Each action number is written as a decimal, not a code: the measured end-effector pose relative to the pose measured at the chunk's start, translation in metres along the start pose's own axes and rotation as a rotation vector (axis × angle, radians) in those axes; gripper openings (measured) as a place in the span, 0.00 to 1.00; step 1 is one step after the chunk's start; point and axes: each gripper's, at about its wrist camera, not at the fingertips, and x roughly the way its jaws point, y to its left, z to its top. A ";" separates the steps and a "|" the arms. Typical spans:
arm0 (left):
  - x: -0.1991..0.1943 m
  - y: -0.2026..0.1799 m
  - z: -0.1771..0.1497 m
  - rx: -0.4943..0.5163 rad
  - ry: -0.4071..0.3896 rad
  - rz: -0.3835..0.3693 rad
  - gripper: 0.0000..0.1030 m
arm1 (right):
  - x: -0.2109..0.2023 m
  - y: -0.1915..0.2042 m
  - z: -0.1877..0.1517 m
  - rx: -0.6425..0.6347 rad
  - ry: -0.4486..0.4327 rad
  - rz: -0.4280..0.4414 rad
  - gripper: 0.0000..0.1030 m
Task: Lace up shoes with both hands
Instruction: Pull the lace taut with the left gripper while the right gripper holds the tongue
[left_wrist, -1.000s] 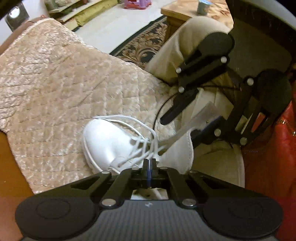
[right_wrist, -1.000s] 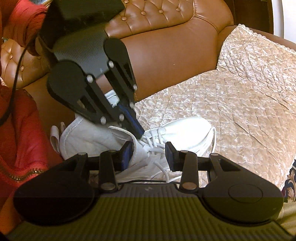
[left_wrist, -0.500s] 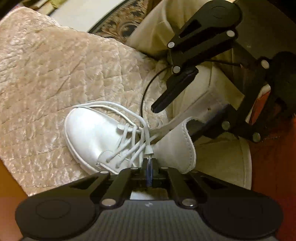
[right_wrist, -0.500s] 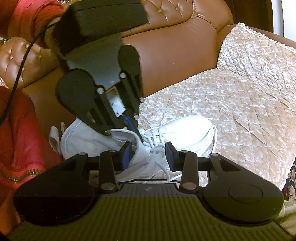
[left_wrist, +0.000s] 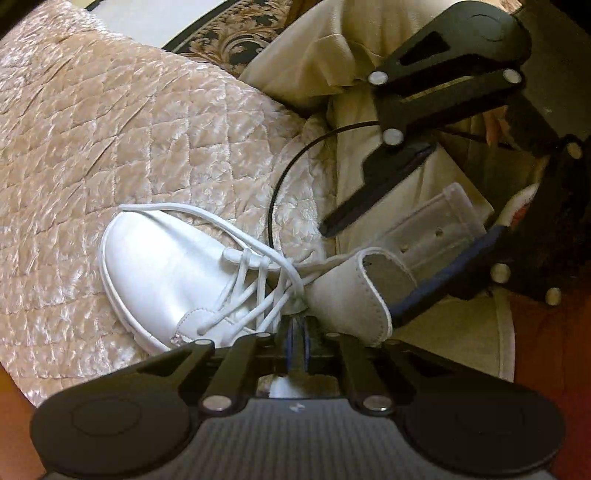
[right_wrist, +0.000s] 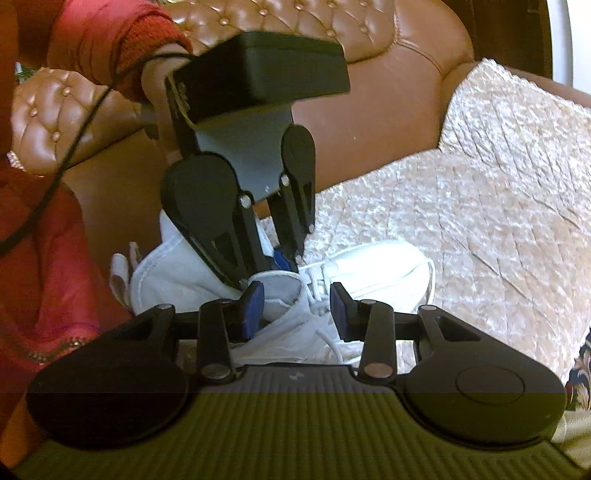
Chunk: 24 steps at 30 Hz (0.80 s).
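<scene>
Shoe (left_wrist: 162, 273): we have it toe-out on the quilt (left_wrist: 110, 147), half laced.
Left gripper (left_wrist: 298, 334): our jaws have just been opening a crack; whether the lace (left_wrist: 258, 254) is still pinched we cannot tell.
Right gripper (right_wrist: 295, 310): jaws apart, straddling the tongue (right_wrist: 280, 291), not pressing.
Doing it well: we steady the tongue, then regrip near the lace tip.

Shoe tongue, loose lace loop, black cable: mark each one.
shoe tongue (left_wrist: 347, 295), left wrist view, grey lining.
lace loop (left_wrist: 207, 214), left wrist view, strand over the toe.
black cable (left_wrist: 291, 166), left wrist view, middle of its curve.
</scene>
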 end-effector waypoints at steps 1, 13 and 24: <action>0.001 -0.002 0.000 0.006 -0.005 0.011 0.07 | -0.001 0.000 0.000 -0.006 -0.001 0.011 0.42; -0.026 -0.034 -0.029 -0.093 -0.207 0.232 0.00 | 0.002 0.000 0.001 0.001 0.018 0.034 0.34; -0.046 -0.020 -0.056 -0.312 -0.336 0.237 0.02 | 0.017 0.025 0.039 -0.383 0.189 -0.026 0.61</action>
